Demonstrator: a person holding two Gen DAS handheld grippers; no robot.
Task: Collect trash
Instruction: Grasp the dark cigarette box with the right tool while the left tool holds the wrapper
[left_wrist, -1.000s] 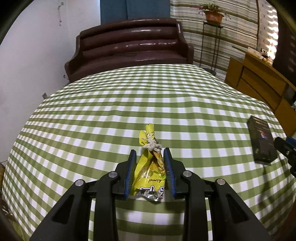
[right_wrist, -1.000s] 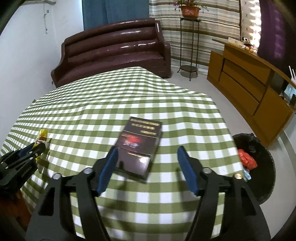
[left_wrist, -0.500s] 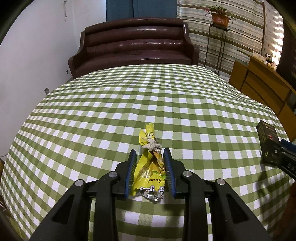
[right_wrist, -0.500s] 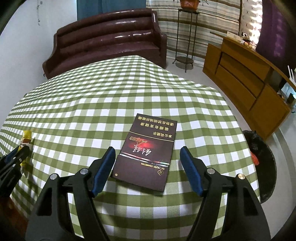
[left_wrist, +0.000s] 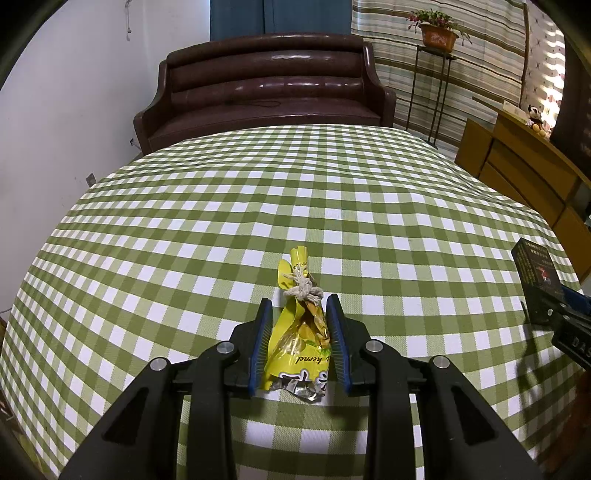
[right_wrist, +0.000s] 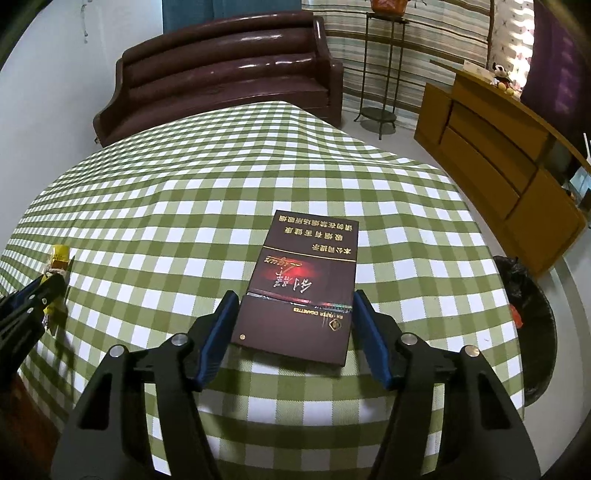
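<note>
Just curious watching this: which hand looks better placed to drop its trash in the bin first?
Probably the right. Its gripper straddles the dark cigarette box, and the black bin sits by its side of the table. The left gripper already pinches the yellow wrapper, farther away.

A snack wrapper (left_wrist: 297, 343) is seen on the tabletop (left_wrist: 258, 206) between the jaws of the left gripper (left_wrist: 298, 345). At 3 o'clock from it, near the tabletop's edge, a cigarette pack (right_wrist: 301, 286) is laid flat, its near end set between the jaws of the right gripper (right_wrist: 295, 338). At 12 o'clock, behind the tabletop, a sofa (left_wrist: 266, 92) is placed. At 1 o'clock a plant stand (left_wrist: 432, 85) is found, at 2 o'clock a sideboard (right_wrist: 495, 166). On the floor, at 3 o'clock beyond the pack, a trash bin (right_wrist: 532, 317) is set.
</note>
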